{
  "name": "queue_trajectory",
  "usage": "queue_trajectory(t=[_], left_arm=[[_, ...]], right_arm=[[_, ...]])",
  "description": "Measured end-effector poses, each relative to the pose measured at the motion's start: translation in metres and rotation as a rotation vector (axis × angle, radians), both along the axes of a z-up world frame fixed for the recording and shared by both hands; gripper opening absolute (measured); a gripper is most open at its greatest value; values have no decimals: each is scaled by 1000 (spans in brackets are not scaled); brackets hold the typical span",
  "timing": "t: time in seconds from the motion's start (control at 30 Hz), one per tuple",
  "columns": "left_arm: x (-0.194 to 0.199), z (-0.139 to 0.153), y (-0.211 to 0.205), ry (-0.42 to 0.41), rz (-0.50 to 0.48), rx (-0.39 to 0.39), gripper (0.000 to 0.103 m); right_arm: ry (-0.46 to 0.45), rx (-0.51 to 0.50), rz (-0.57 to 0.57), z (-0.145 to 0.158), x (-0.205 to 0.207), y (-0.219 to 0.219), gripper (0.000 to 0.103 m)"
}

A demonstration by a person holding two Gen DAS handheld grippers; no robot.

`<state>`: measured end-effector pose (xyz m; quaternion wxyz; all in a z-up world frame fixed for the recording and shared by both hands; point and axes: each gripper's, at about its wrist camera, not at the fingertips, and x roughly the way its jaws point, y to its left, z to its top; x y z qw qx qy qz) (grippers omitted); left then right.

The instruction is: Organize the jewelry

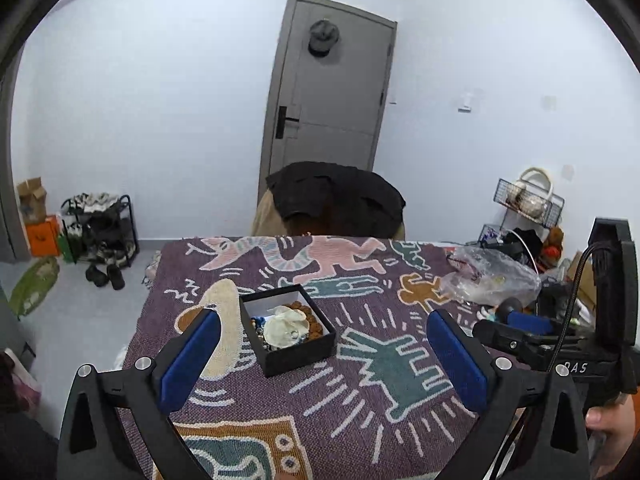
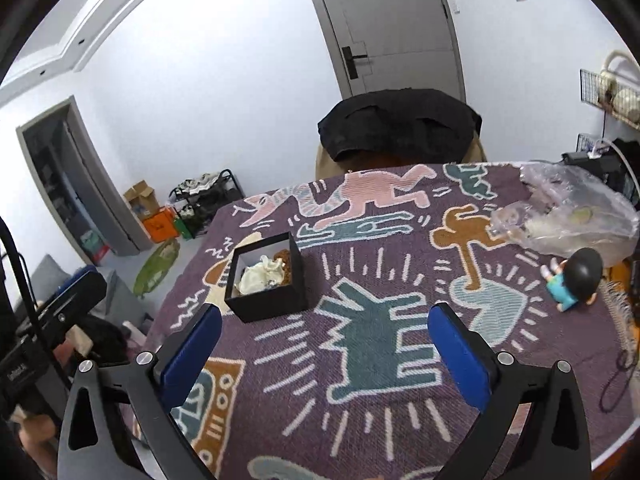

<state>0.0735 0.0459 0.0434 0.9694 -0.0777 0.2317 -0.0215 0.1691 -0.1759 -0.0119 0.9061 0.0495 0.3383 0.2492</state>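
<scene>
Box contents: the black box [image 1: 289, 332] holds a tangle too small to sort; a pale crumpled piece [image 1: 285, 325] covers most of it, with brown beads [image 1: 304, 312] showing at its 1 o'clock edge.
Box in the right wrist view: the near wall hides the lower contents [image 2: 264, 274].
Plastic bag: the clear bag [image 2: 576, 208] is crumpled and glary; what is inside cannot be told.
Chair: a black garment [image 1: 336, 196] covers the chair back at 12 o'clock, and the table [image 1: 360, 420] edge cuts off the seat.
Figurine: the doll [image 2: 576, 280] at 3 o'clock faces away, its face hidden.
Right claw: in the left wrist view, its body [image 1: 560, 344] is cut off by the frame edge at 3 o'clock.
</scene>
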Motion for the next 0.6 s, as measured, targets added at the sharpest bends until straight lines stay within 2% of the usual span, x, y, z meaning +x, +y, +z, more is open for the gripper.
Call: queue_trajectory(t=[0.2,0.33,0.6], left_arm=[[-12,-1,-15,22,-31,42,103],[-22,-2,-19,22,-29,41,103],[-35,-6,-20,28,-15,47,103]], right_arm=[[-34,-1,-13,10,-20,-10,103],[-44,-13,-17,13,-29,-15,103],[-4,-16,-37,3,-42,-22,103]])
